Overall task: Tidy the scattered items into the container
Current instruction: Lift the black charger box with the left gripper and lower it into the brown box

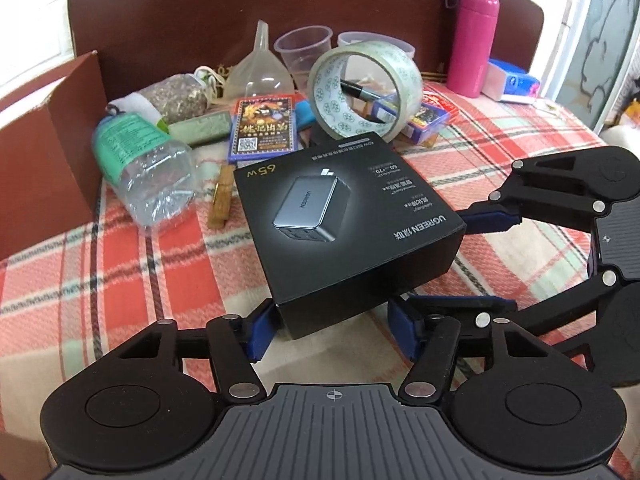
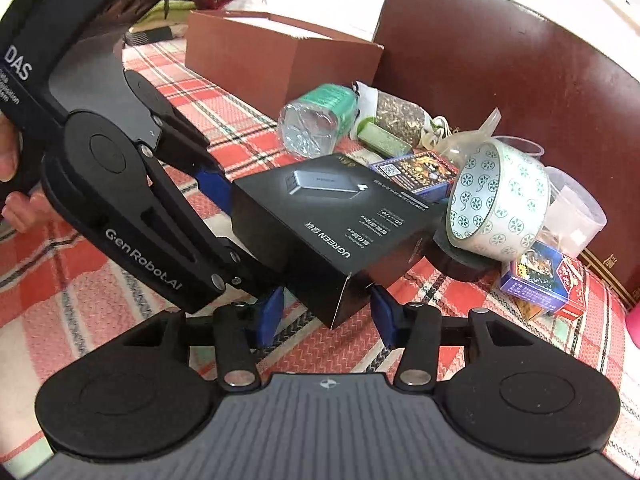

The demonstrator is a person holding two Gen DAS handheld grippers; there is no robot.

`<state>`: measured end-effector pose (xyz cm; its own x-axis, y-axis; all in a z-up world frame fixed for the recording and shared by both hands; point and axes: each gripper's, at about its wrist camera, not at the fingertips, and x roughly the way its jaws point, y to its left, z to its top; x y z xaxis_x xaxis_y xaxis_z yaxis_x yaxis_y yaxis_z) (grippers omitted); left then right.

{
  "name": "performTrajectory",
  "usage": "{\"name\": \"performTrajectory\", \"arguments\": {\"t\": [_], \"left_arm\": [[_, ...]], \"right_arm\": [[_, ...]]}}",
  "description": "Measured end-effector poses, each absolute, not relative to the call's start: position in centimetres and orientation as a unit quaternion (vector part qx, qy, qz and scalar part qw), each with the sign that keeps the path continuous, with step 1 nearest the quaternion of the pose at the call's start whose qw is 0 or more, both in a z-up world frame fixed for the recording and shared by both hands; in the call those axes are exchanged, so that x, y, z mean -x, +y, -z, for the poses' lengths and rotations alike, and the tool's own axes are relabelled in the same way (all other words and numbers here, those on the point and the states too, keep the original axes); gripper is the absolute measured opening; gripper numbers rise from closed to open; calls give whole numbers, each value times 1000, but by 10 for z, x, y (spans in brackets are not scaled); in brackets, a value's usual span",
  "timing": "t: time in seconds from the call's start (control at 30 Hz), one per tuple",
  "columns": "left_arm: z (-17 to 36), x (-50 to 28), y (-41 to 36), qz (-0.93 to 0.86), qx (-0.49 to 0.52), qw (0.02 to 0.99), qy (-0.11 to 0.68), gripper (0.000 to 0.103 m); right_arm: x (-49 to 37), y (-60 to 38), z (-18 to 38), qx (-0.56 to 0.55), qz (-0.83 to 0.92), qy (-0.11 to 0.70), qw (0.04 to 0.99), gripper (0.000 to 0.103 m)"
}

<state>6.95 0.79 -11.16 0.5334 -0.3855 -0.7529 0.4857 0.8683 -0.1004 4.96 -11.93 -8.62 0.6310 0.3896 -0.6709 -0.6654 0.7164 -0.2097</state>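
A black UGREEN charger box (image 1: pixel 344 220) lies on the plaid cloth, also in the right wrist view (image 2: pixel 332 224). My left gripper (image 1: pixel 334 328) has its blue pads on either side of the box's near corner, jaws wide. My right gripper (image 2: pixel 326 312) straddles another corner the same way; it shows in the left wrist view (image 1: pixel 486 258) at the box's right side. Whether the pads press the box I cannot tell. The brown cardboard container (image 1: pixel 44 152) stands open at the left, and in the right wrist view (image 2: pixel 280 56) behind the box.
Behind the box lie a clear bottle (image 1: pixel 140 160), a tape roll (image 1: pixel 366 90), card packs (image 1: pixel 262 128), a funnel (image 1: pixel 258 68), plastic cups (image 1: pixel 306 50), a herb pouch (image 1: pixel 176 96) and a pink flask (image 1: pixel 474 40). A brown chair back (image 2: pixel 500 60) rises behind.
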Motion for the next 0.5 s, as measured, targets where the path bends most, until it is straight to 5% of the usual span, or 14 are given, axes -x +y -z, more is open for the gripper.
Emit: {"name": "performTrajectory", "arguments": {"t": [0.23, 0.3, 0.37, 0.5], "left_arm": [[109, -51, 7, 243, -76, 876, 409, 55], [111, -50, 10, 247, -70, 872, 416, 65], [113, -48, 15, 252, -55, 869, 422, 65], [111, -41, 35, 263, -11, 869, 419, 77]], "right_arm": [[-36, -125, 76, 214, -308, 303, 876, 48], [-35, -124, 78, 221, -314, 312, 869, 48], [-38, -129, 81, 197, -318, 329, 867, 49], [-35, -145, 80, 160, -311, 336, 875, 69]]}}
